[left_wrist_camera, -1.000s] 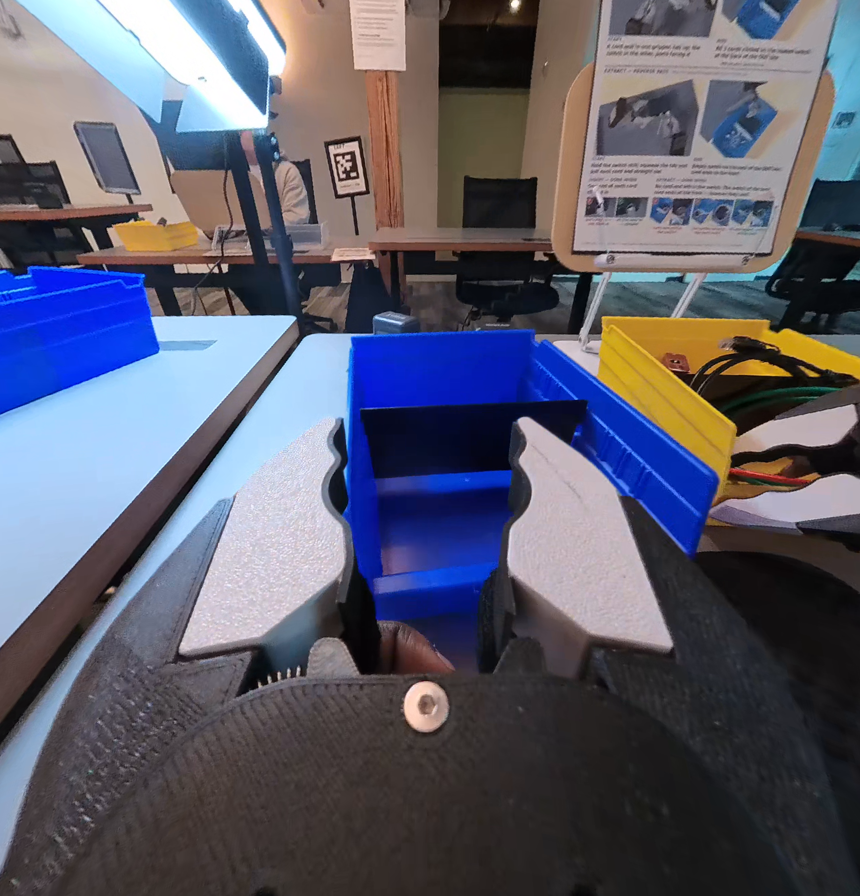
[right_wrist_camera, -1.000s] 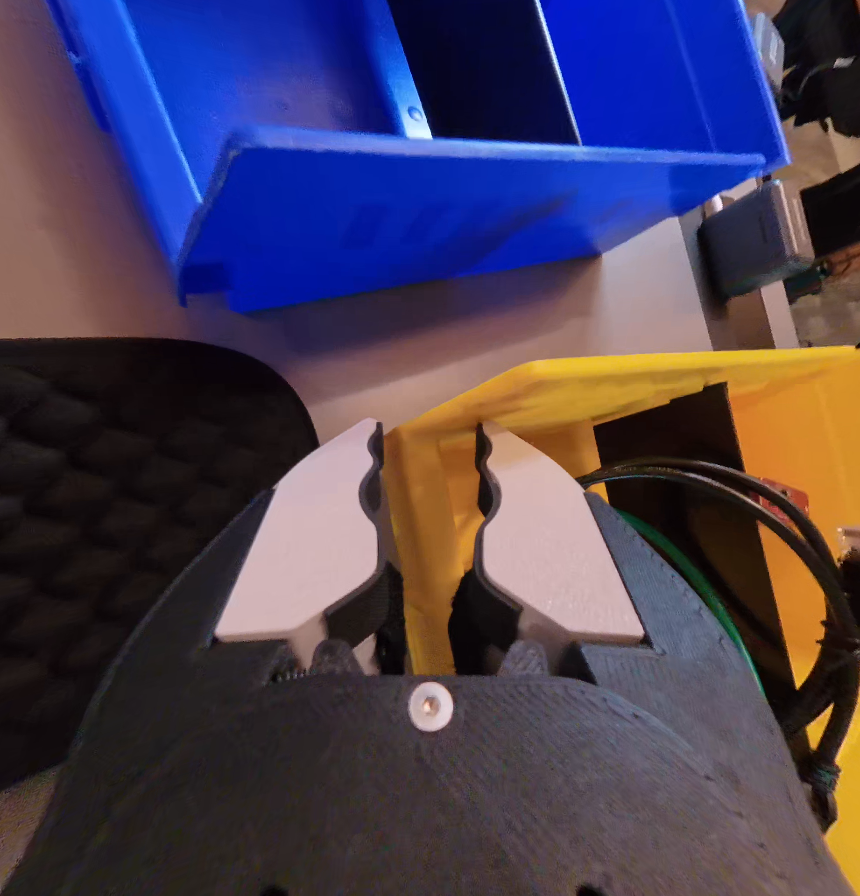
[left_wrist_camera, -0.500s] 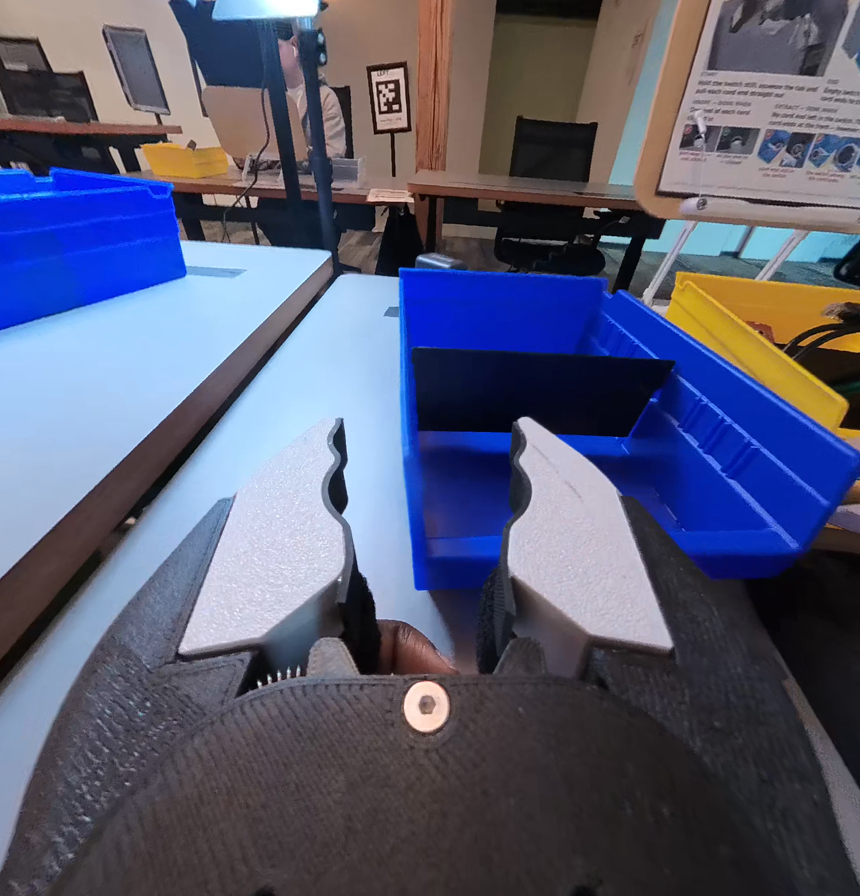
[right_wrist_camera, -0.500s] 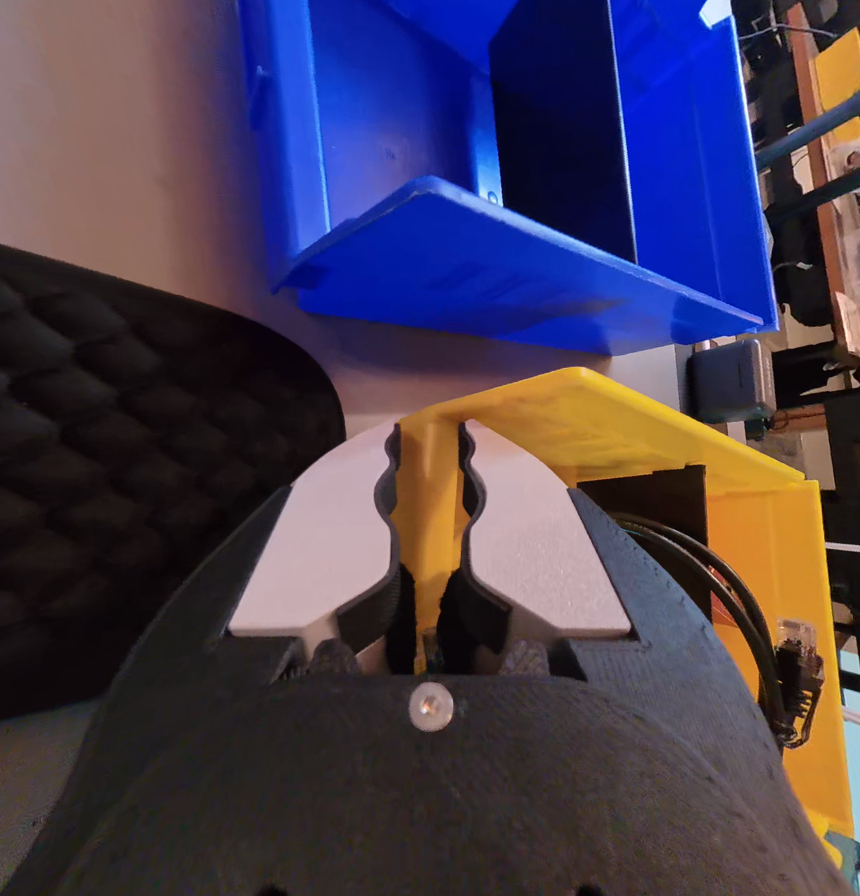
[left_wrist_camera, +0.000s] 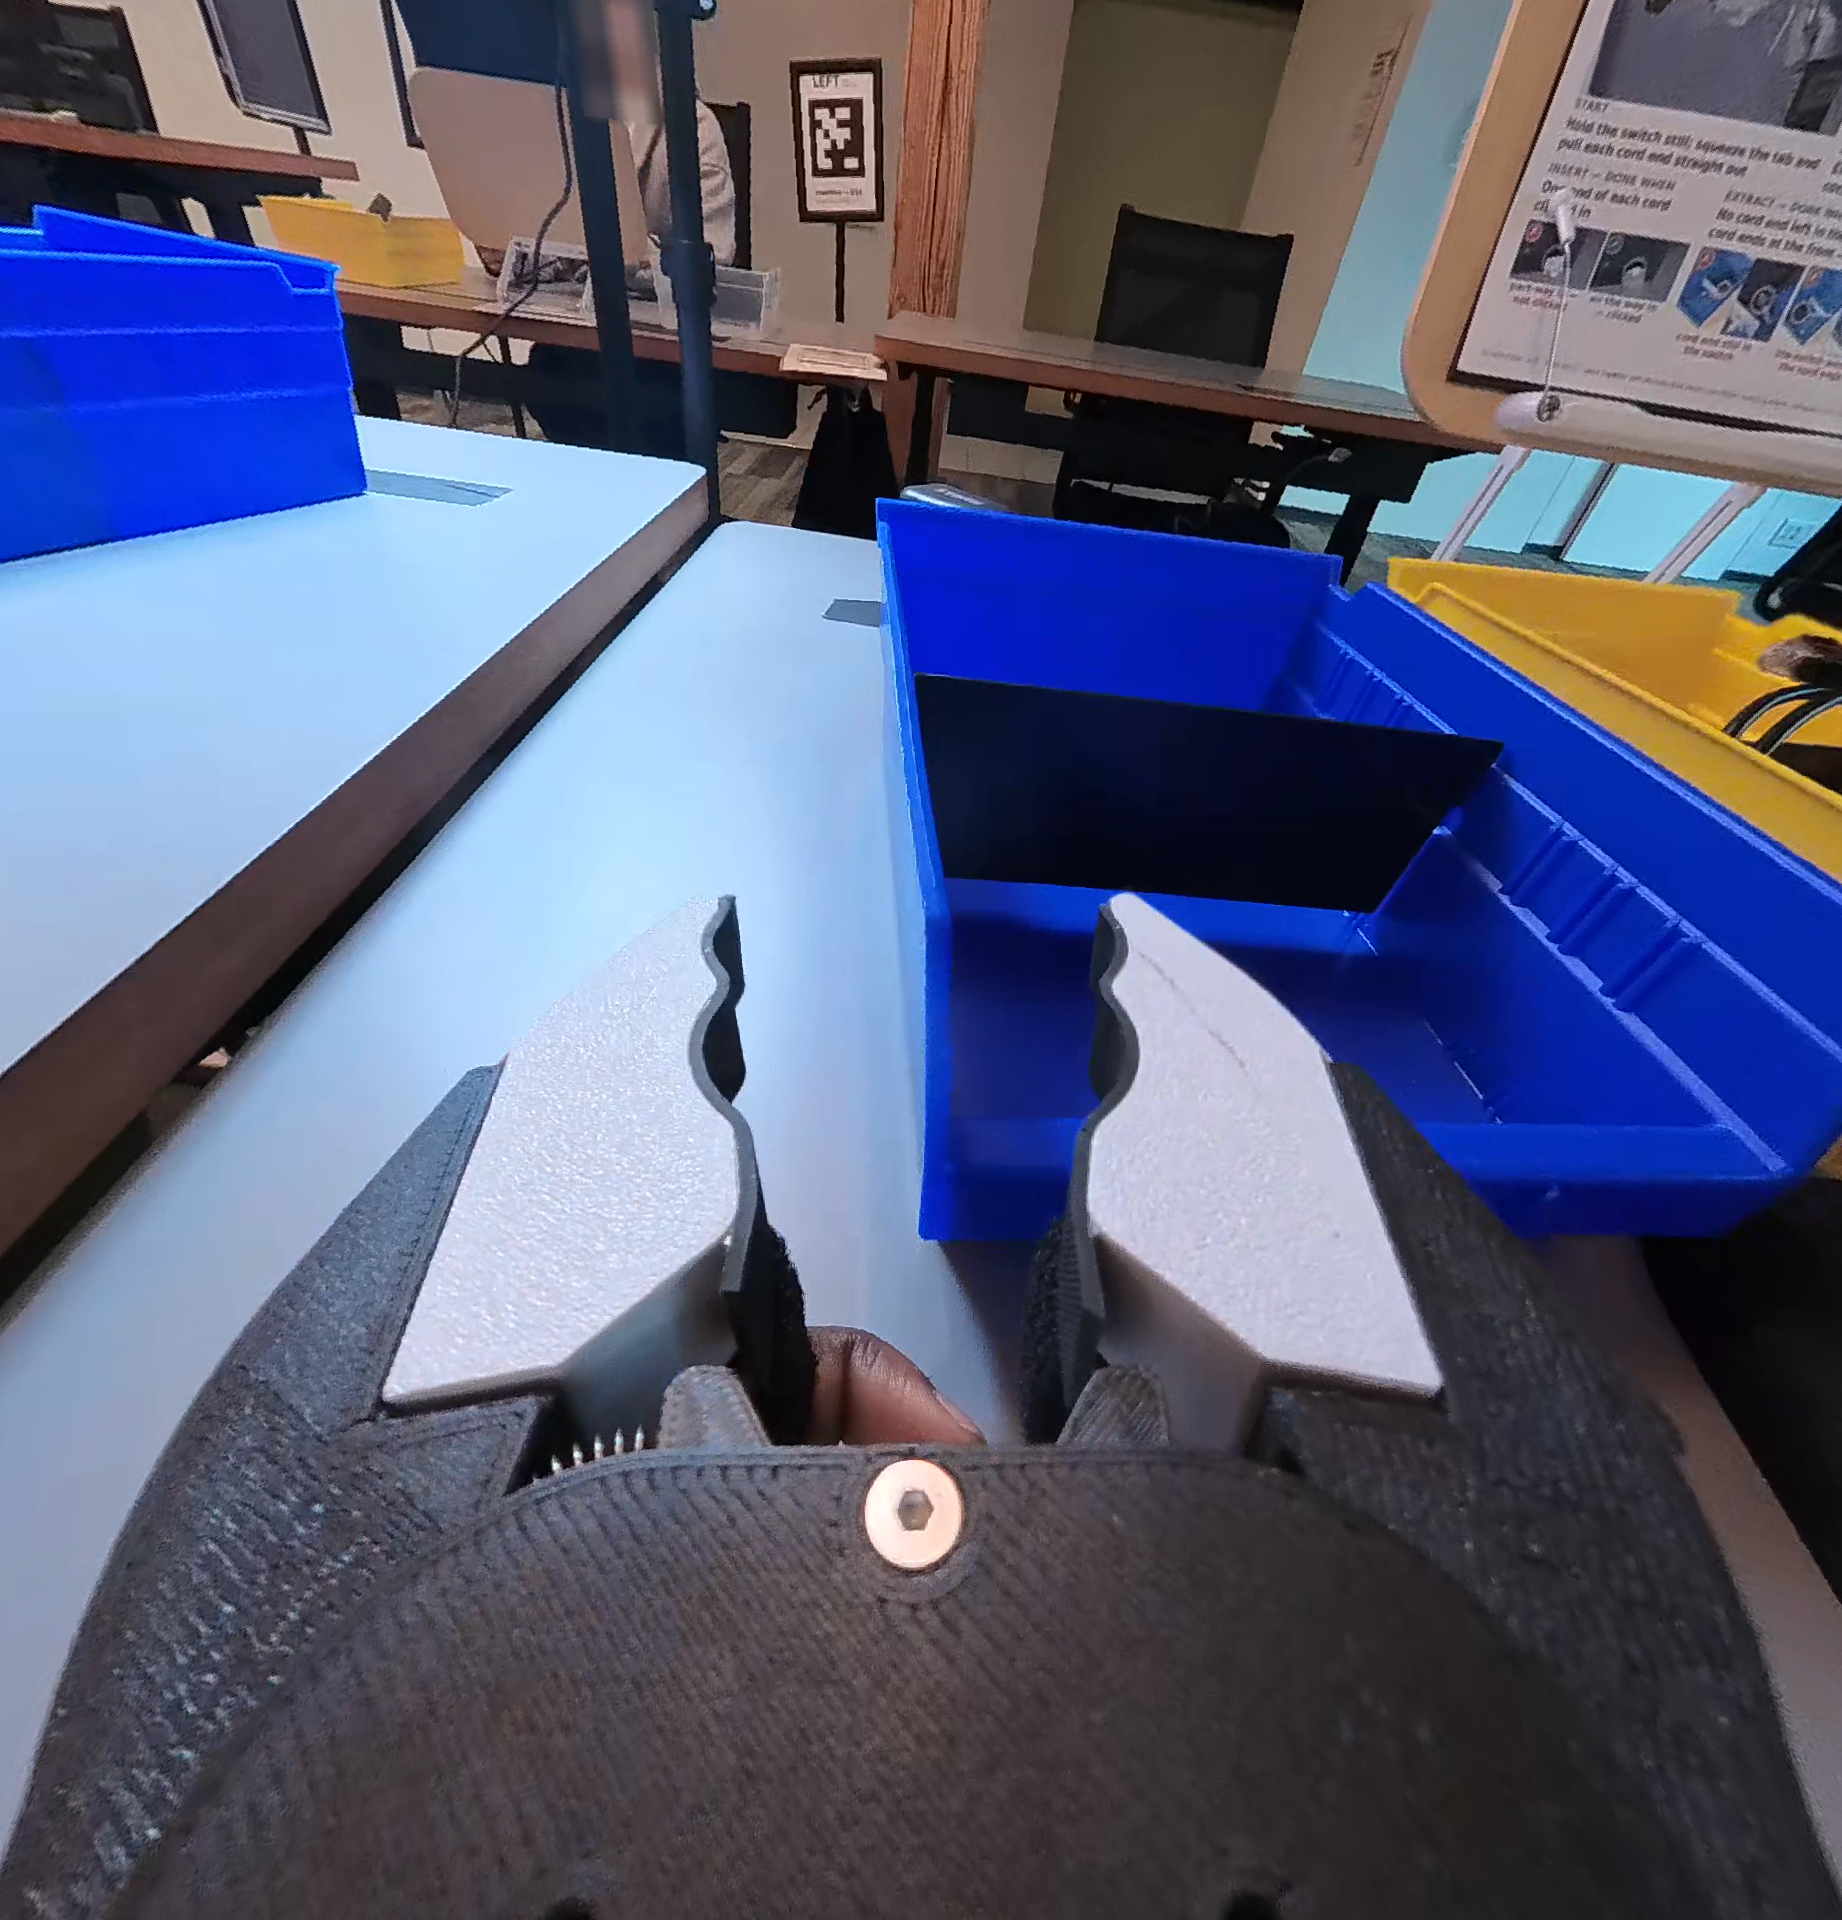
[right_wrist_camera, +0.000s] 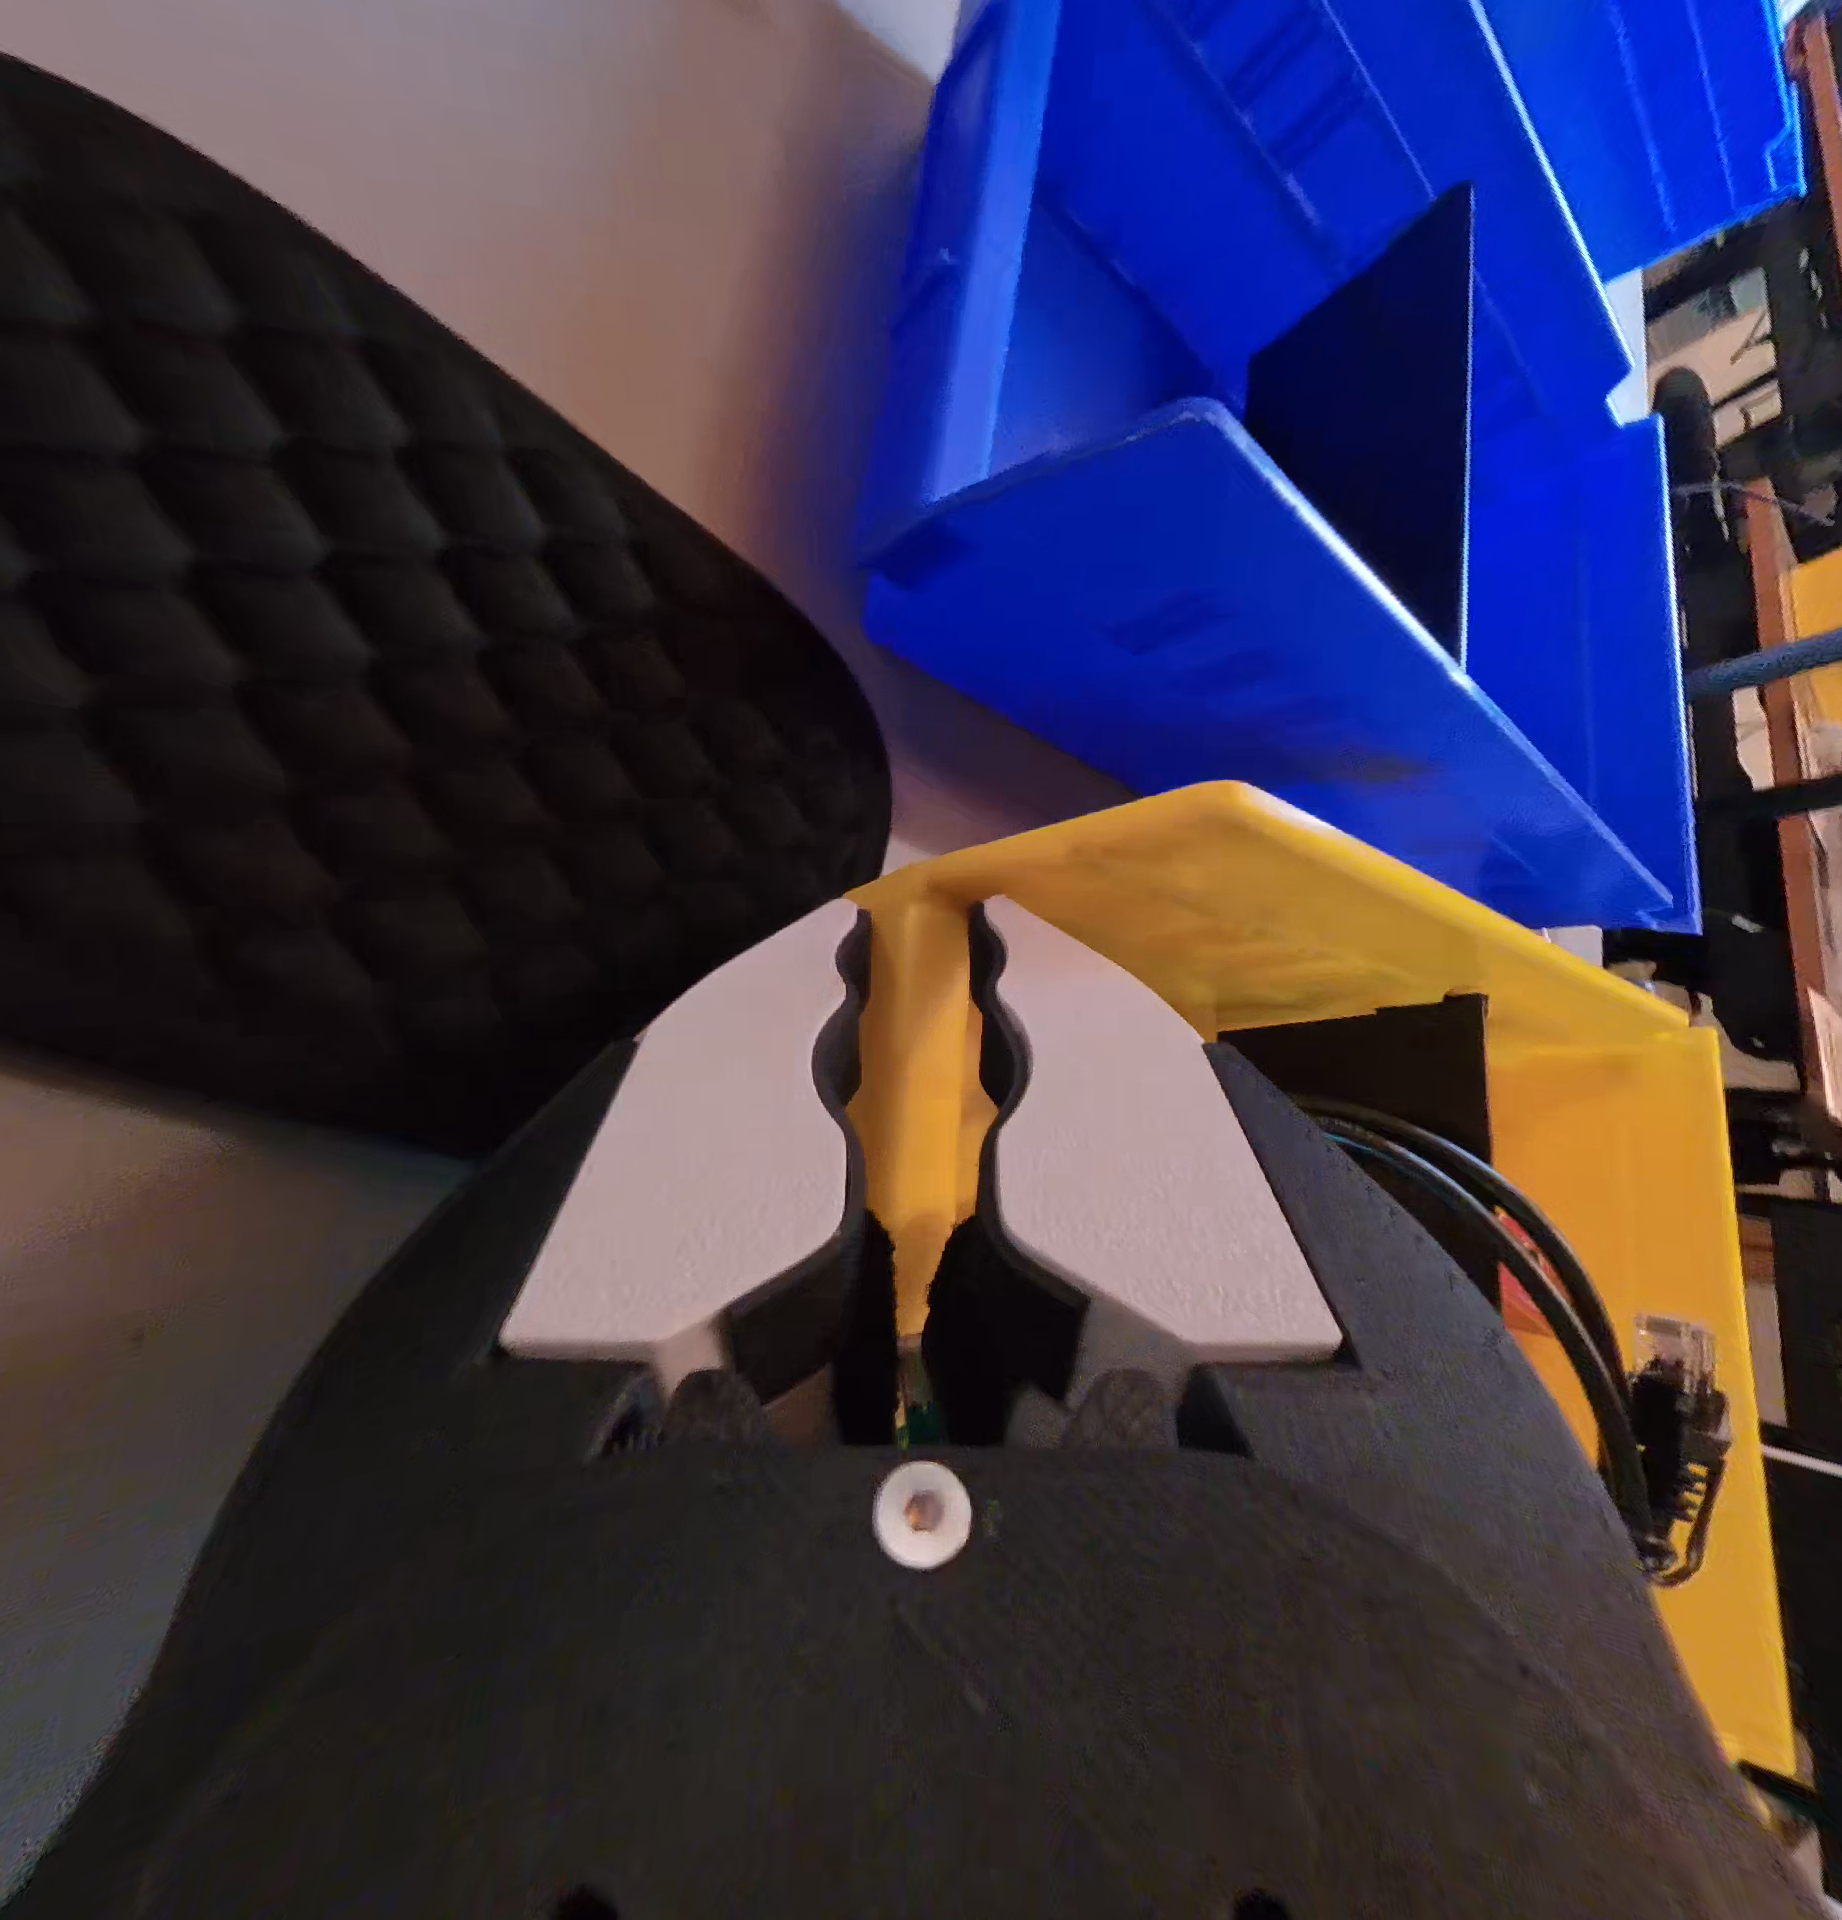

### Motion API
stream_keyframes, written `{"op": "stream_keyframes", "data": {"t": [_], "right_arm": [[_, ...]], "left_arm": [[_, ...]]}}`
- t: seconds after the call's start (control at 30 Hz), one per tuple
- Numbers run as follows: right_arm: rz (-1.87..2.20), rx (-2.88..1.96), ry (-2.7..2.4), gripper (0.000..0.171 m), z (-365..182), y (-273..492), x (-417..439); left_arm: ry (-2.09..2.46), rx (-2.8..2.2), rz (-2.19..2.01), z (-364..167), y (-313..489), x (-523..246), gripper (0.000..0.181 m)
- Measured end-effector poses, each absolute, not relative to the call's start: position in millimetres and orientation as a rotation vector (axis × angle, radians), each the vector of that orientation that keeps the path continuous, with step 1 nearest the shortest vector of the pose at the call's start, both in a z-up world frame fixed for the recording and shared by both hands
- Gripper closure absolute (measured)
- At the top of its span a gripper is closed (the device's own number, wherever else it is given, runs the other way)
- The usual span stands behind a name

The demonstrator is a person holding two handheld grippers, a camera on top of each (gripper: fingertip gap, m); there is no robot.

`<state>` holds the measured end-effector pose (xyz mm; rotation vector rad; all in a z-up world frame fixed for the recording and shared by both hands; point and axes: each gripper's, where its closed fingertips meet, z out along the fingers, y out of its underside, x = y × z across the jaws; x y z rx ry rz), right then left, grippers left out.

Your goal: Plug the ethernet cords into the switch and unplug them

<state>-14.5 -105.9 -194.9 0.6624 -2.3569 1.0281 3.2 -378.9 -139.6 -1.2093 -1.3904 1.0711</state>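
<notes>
Foreground: left gripper spread empty over grey table, beside blue bin. Right gripper pinching yellow bin wall near black mat; ethernet cords coiled inside, clear plug at rim.

Glossy plastic bin, matt table

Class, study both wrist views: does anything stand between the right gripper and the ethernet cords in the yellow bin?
Yes. The right gripper is shut on the yellow bin wall itself; the ethernet cords lie inside, to its right. No switch is visible.
</notes>
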Motion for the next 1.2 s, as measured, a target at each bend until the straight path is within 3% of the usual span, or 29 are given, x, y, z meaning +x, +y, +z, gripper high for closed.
{"op": "stream_keyframes", "data": {"t": [0.1, 0.23, 0.33, 0.5, 0.67, 0.83, 1.2], "right_arm": [[1.036, 0.626, -2.380, 0.151, -194, -98, -14], [1.375, 0.278, -2.172, 0.108, -136, -114, -10], [1.609, -0.009, -2.042, 0.096, -106, -135, 3], [1.392, -0.243, -2.371, 0.081, -168, -174, 7], [1.442, -0.376, -2.407, 0.106, -168, -193, -2], [1.319, -0.360, -2.377, 0.142, -170, -189, -18], [1.453, -0.225, -2.093, 0.151, -113, -166, -18]], "left_arm": [[-1.391, -1.218, 1.068, -142, -378, 2, 0.116], [-1.395, -1.227, 1.061, -147, -379, -1, 0.116], [-1.378, -1.225, 1.055, -150, -376, -6, 0.115], [-1.400, -1.256, 1.077, -159, -374, -13, 0.116], [-1.413, -1.244, 1.101, -158, -372, -16, 0.135], [-1.473, -1.254, 1.193, -159, -378, -13, 0.177], [-1.090, -1.065, 1.607, -44, -338, 29, 0.177]]}}
